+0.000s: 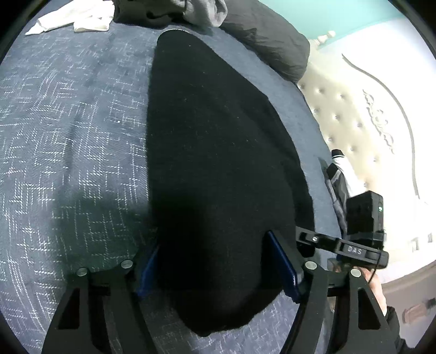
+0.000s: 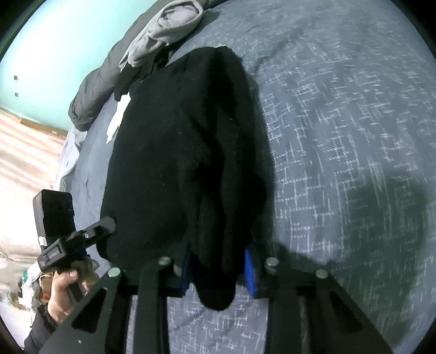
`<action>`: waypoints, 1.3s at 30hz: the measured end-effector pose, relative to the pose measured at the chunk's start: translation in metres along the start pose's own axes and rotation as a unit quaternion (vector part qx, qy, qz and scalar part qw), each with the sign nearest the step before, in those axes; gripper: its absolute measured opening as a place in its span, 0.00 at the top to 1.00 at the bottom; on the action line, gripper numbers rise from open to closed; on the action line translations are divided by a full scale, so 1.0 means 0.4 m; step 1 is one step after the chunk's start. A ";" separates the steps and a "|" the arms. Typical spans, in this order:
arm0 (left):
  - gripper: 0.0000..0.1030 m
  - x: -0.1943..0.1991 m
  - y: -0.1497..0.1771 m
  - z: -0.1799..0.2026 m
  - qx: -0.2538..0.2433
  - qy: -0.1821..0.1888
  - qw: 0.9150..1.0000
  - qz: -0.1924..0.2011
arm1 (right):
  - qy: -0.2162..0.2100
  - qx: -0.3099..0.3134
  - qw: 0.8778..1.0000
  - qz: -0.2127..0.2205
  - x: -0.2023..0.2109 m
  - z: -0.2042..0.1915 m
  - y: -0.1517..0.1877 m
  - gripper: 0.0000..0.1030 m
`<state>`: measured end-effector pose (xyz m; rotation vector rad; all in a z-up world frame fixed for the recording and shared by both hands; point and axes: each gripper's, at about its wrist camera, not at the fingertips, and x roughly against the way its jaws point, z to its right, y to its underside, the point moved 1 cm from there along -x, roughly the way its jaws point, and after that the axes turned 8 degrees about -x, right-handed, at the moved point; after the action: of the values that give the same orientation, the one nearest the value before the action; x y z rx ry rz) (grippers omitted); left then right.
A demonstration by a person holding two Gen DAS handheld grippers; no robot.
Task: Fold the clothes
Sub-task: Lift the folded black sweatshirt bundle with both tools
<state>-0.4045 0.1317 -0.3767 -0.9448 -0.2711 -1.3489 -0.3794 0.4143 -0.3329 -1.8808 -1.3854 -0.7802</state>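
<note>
The black garment (image 1: 218,168) is laid lengthwise on the blue patterned bedspread (image 1: 68,130), and all other places are given from it. One such garment is seen; in the right wrist view (image 2: 174,168) a thick fold is seen running down its right half. Beyond its far end, three other pieces of clothing are counted: one grey garment (image 2: 163,30), bunched up, one dark grey padded one (image 1: 269,40) at the bed's edge, and one white one (image 1: 73,19) spread further off to the side. One cream tufted headboard (image 1: 351,114) is seen past the garment's right edge in the left wrist view.

Two grippers are counted, one at each near corner of the garment. The left gripper (image 1: 218,261) is angled downward over the near end, its two blue pads (image 1: 283,266) set wide apart with the cloth lying between them; whether the pads press on the cloth cannot be told. The right gripper (image 2: 218,266) is likewise tilted downward, and its blue pads (image 2: 250,269) are drawn in close against the bunched near end of the fold, which is clamped between them and hangs out below. In the right wrist view the left gripper's handle is seen gripped by a person's hand (image 2: 64,294), a dark sleeve at the wrist.
</note>
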 end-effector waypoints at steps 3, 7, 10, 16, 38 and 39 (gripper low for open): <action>0.28 -0.003 0.005 -0.011 0.004 0.011 1.000 -0.002 | -0.018 -0.006 1.000 -0.014 -0.021 0.005 -0.027 0.65; 0.28 -0.010 -0.002 -0.013 0.006 0.020 1.000 -0.004 | -0.031 0.001 0.999 -0.018 -0.023 0.010 -0.035 0.65; 0.28 -0.010 -0.007 -0.006 0.005 0.015 1.000 -0.001 | -0.032 0.009 0.999 -0.018 -0.022 0.002 -0.039 0.70; 0.36 -0.005 -0.023 0.014 0.009 0.019 1.000 0.007 | -0.051 0.028 0.998 0.001 0.022 -0.035 -0.037 0.80; 0.42 -0.019 -0.015 0.031 0.038 0.023 0.999 0.014 | -0.014 0.067 0.998 -0.010 -0.005 -0.099 -0.071 0.80; 0.43 -0.010 -0.023 0.038 0.038 0.023 0.999 0.018 | -0.012 0.076 0.997 -0.005 0.011 -0.110 -0.073 0.81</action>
<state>-0.4085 0.1458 -0.3661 -0.8501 -0.2673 -1.3162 -0.4099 0.3880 -0.2982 -1.7728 -1.4286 -0.6404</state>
